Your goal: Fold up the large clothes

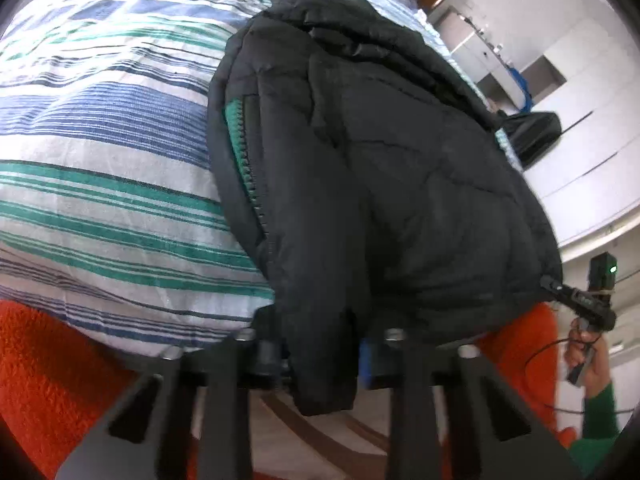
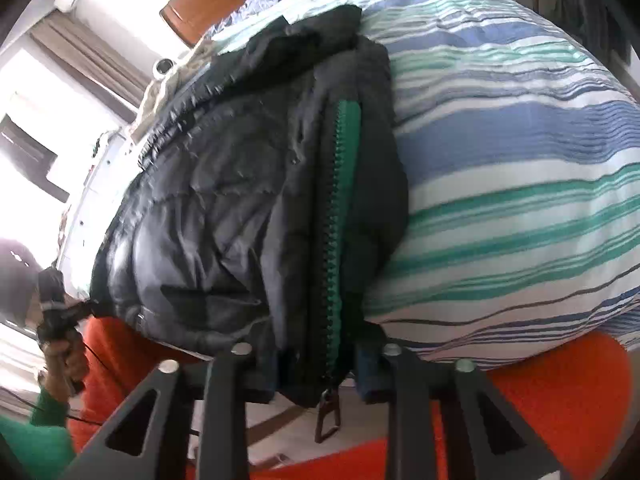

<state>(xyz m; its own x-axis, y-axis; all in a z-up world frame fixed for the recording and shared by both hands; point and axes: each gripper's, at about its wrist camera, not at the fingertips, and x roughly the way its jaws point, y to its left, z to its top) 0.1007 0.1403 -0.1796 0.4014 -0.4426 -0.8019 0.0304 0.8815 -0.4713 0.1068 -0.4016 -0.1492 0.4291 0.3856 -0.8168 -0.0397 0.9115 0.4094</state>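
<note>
Black puffer jacket (image 1: 380, 152) lies along the bed's near edge, on the blue, green and white striped duvet (image 1: 100, 128), its hem hanging over the edge toward me. A green zipper (image 2: 340, 220) runs down the front; its metal pull (image 2: 326, 420) dangles below the hem.

My left gripper (image 1: 324, 360) pinches one bottom corner of the hem, black fabric bunched between the fingers. My right gripper (image 2: 316, 364) clamps the hem at the zipper's bottom end.

An orange blanket (image 1: 48, 380) covers the bed's side under the duvet. In the left view my right hand (image 1: 588, 344), green-sleeved, grips its handle at the jacket's far corner.
</note>
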